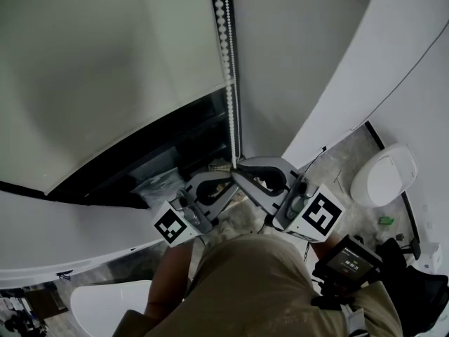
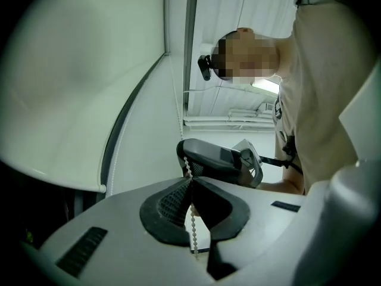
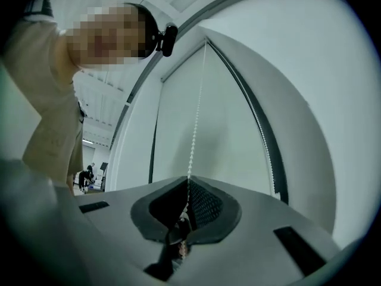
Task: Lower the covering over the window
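Faced white wall, blind (image 1: 105, 62) part-lowered over window (image 1: 161, 153), left. Clenched left tool (image 2: 190, 180) and right tool (image 3: 187, 186) on bead chain (image 1: 226, 62) beside it. Judged chain light, limp, slippery: best pinched between beads.

Landmark: white rounded lidded object (image 1: 384, 176), standing on speckled floor (image 1: 335, 167).
- Small green item (image 1: 386, 221): on floor, just below landmark in head view.
- Dark device with lit screen (image 1: 349, 262): further below landmark, left of green item.
- Black gear (image 1: 417, 279): below landmark, at frame corner; type unclear.
- White oval surface (image 1: 105, 304): well apart from landmark, far left.
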Demonstrator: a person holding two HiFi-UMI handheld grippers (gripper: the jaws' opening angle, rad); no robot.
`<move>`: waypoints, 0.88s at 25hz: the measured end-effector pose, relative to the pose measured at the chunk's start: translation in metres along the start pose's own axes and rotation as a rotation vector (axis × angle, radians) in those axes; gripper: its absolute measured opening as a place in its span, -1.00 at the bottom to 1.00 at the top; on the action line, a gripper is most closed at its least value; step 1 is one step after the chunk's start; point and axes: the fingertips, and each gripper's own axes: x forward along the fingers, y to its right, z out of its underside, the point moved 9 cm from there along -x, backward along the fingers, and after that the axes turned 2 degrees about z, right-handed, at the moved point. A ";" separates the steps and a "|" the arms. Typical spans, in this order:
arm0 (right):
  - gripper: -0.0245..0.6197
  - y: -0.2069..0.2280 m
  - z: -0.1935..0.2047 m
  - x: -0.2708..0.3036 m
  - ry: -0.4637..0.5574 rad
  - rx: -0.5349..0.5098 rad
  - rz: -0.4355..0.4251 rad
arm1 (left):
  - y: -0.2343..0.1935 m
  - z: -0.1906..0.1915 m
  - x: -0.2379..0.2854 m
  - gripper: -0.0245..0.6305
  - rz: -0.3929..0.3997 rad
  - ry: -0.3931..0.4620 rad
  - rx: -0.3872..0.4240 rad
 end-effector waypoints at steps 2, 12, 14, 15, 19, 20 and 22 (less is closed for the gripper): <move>-0.88 0.002 0.002 -0.002 -0.006 0.020 0.002 | 0.001 -0.002 -0.001 -0.86 0.027 -0.021 0.010; -0.89 0.006 0.048 -0.001 -0.102 0.082 -0.013 | -0.033 -0.049 0.006 -0.58 0.014 0.122 -0.002; -0.89 0.004 0.058 -0.003 -0.121 0.107 -0.013 | -0.033 -0.050 0.019 -0.58 0.003 0.041 0.039; -0.89 0.005 0.060 -0.005 -0.121 0.112 -0.009 | -0.032 -0.048 0.024 -0.77 -0.004 0.017 0.044; -0.89 0.007 0.057 -0.010 -0.117 0.077 -0.048 | -0.029 -0.044 0.018 -0.85 -0.023 0.075 0.033; -0.84 0.009 0.055 -0.013 -0.108 0.085 -0.066 | -0.028 -0.043 0.014 -0.85 -0.037 0.081 0.046; -0.60 0.014 0.047 -0.019 -0.070 0.109 -0.075 | -0.029 -0.039 0.008 -0.85 -0.057 0.058 0.066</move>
